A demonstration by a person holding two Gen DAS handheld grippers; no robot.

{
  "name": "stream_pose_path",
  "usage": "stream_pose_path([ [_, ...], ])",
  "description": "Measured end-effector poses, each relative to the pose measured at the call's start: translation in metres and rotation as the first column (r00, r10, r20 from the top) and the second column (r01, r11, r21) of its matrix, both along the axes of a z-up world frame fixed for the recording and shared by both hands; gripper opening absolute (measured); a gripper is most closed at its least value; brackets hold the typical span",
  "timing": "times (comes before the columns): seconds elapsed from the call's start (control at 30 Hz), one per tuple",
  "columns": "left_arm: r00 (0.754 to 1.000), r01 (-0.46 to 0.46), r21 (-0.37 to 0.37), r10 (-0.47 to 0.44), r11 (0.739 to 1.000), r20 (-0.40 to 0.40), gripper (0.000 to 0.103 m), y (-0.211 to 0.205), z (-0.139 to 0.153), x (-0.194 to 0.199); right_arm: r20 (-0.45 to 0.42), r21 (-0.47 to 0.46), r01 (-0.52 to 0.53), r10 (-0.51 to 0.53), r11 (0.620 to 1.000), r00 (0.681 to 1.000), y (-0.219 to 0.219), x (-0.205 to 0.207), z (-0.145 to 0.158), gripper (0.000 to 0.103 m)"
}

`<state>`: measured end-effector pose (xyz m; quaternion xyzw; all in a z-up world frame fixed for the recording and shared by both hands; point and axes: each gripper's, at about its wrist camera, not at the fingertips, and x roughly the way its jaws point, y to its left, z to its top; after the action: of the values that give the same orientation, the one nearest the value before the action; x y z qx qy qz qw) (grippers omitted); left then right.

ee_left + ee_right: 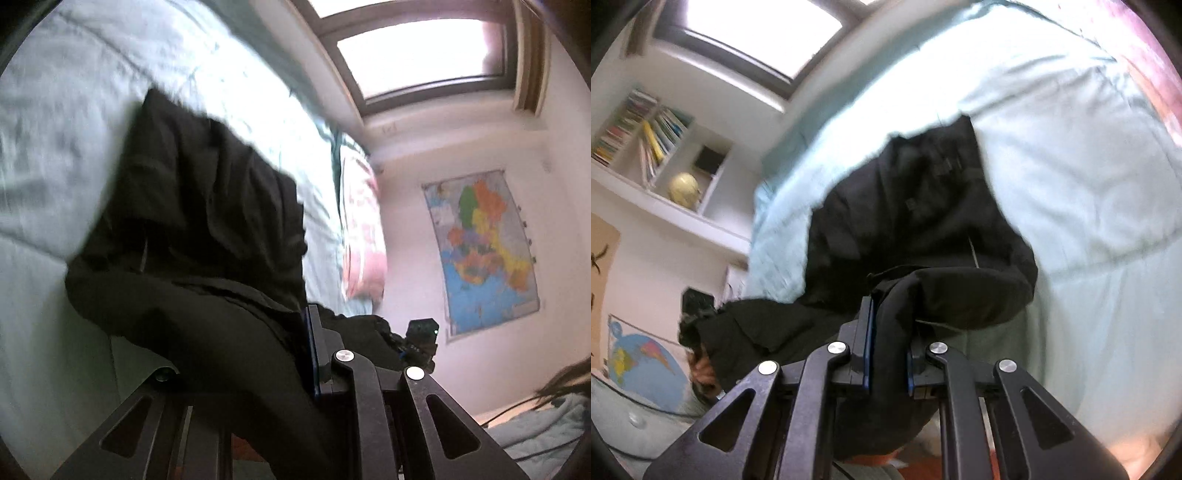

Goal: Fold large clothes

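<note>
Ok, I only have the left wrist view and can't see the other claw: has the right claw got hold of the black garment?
Observer: Yes. The right claw is shut on a fold of the garment, which is pinched between its blue pads.
Operator: What's in the room on that side?
Observer: A wall shelf holding books and a yellow globe, left of the bed.

No legible text or labels.
</note>
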<state>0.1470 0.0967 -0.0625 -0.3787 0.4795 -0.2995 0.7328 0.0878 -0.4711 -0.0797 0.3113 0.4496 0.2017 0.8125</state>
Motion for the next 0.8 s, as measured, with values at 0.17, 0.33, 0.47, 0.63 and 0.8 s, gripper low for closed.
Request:
stream_pose_path([
  [0.17,0.997,-0.032,-0.004,0.032,0.999,0.064,0.018,0.005,0.019,0.037,0.092,0.016,0.024,-0.025,1.0,0.995,-0.005,0.051,0.031,0.017],
  [0.33,0.988,-0.091,-0.015,0.092,0.996,0.125,0.018,0.013,0.031,0.101,0.131,0.01,0.059,-0.059,0.998,0.99,-0.017,0.116,0.054,0.017],
  [0.47,0.985,-0.151,0.051,0.145,0.987,0.093,0.019,0.017,0.015,0.163,0.085,0.003,0.119,-0.119,0.993,0.989,-0.019,0.185,0.05,0.023],
  [0.63,0.984,-0.162,0.168,0.171,0.972,-0.045,0.019,0.005,-0.044,0.229,-0.067,-0.079,0.17,-0.176,0.982,0.982,-0.013,0.259,-0.005,0.024],
  [0.8,0.962,-0.152,0.216,0.194,0.965,-0.19,0.021,0.0,-0.121,0.272,-0.212,-0.164,0.191,-0.224,0.968,0.951,-0.004,0.306,-0.084,0.024],
])
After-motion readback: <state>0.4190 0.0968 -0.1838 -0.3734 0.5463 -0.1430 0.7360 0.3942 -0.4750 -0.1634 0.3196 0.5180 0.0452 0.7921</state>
